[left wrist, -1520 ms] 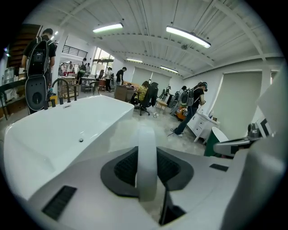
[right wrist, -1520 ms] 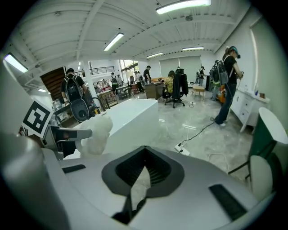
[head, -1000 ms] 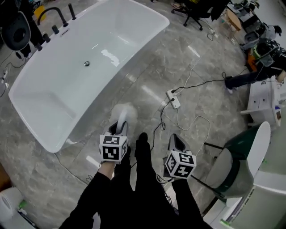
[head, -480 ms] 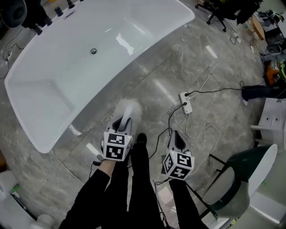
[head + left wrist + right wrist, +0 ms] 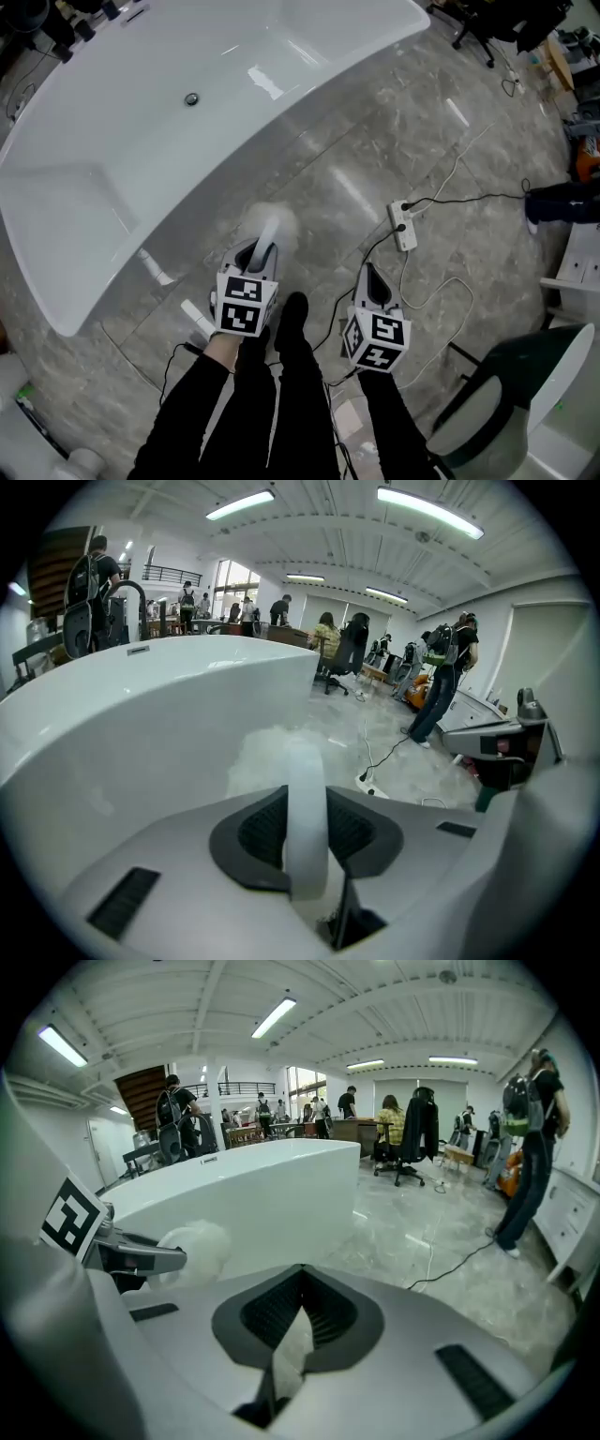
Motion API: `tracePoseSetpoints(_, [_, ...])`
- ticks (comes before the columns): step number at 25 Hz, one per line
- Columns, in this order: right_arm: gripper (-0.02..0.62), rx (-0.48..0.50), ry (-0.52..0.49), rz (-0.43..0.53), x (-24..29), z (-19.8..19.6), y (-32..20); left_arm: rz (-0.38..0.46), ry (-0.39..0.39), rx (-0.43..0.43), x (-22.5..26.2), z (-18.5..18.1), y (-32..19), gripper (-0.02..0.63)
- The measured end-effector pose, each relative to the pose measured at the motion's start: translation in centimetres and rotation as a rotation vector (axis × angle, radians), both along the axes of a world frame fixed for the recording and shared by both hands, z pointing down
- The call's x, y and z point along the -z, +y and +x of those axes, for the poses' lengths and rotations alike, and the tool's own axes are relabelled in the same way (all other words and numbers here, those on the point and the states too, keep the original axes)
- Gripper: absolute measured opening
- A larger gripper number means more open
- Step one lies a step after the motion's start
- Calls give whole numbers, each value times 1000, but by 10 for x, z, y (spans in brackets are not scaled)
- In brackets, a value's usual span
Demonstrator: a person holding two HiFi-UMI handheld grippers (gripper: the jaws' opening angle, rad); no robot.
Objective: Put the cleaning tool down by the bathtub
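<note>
The cleaning tool is a white handle [image 5: 267,242] with a fluffy white head [image 5: 269,222]. It hangs over the grey marble floor just outside the long wall of the white bathtub [image 5: 141,122]. My left gripper [image 5: 262,251] is shut on the handle [image 5: 307,827], and the fluffy head [image 5: 258,754] points at the tub wall [image 5: 141,724]. My right gripper [image 5: 371,275] hangs to the right over the floor, its jaws shut [image 5: 298,1283]. A thin white sliver shows between its pads; what it is I cannot tell. In the right gripper view the head [image 5: 197,1239] and the tub [image 5: 272,1190] lie to the left.
A white power strip [image 5: 404,228] with trailing cables lies on the floor right of the grippers. A green and white chair [image 5: 511,394] stands at the lower right. My black-clad legs [image 5: 281,403] are below. Black tap fittings [image 5: 66,23] sit at the tub's far corner. People stand in the background.
Both grippers have sunk toward the floor and come closer to the tub's side, the left one still holding the tool. The tub now fills more of the head view.
</note>
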State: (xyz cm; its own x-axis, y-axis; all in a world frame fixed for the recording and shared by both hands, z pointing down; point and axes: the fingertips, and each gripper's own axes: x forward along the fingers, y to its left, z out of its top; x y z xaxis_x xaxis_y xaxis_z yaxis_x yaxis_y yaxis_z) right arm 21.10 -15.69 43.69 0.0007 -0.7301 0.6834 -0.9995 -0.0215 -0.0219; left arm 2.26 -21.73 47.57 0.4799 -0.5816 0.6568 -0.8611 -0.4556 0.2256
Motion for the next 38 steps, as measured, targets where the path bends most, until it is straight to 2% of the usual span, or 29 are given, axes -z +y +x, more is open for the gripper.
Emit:
tracePoseSetpoints(10, [0, 73, -24, 37, -91, 7, -46, 20, -13, 25, -104, 13, -33, 95])
tracePoseSetpoints(19, [0, 77, -67, 82, -170, 14, -91, 49, -41, 30, -192, 13, -66, 95])
tracePoseSetpoints(27, [0, 156, -64, 156, -228, 6, -135, 63, -42, 63, -270, 7, -89, 95])
tracePoseSetpoints(38, [0, 191, -54, 165, -293, 5, -141, 20, -56, 68, -363, 1, -96, 95])
